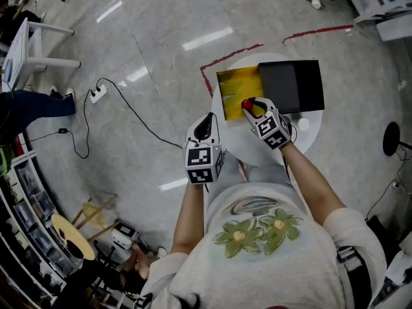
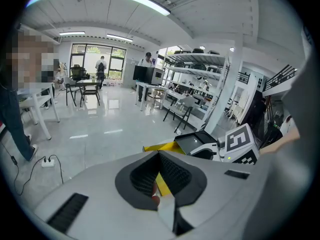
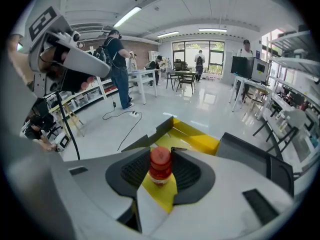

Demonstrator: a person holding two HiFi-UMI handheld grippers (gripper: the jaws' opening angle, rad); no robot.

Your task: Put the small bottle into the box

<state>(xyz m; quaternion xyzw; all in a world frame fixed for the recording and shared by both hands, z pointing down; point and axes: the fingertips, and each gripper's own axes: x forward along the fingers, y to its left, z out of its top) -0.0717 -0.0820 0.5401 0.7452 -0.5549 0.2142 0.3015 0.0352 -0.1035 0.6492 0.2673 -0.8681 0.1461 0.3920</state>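
Observation:
The small bottle [image 3: 161,165] has a red cap and a red label. It stands upright between the pads of my right gripper [image 3: 161,159], which is shut on it. In the head view this gripper [image 1: 253,106] holds the bottle [image 1: 246,103] over the near right part of the open box [image 1: 233,85], whose inside is yellow [image 3: 197,134]. The box's black lid [image 1: 291,85] lies spread out to the right. My left gripper [image 1: 206,126] hangs off the round table's left edge, apart from the box, its jaws [image 2: 159,156] closed together on nothing.
The box sits on a small round white table [image 1: 257,148], with a small white object [image 1: 303,125] at its right side. On the floor lie a red tape line [image 1: 232,51] and a power strip with a cable [image 1: 98,94]. Shelving stands at the lower left.

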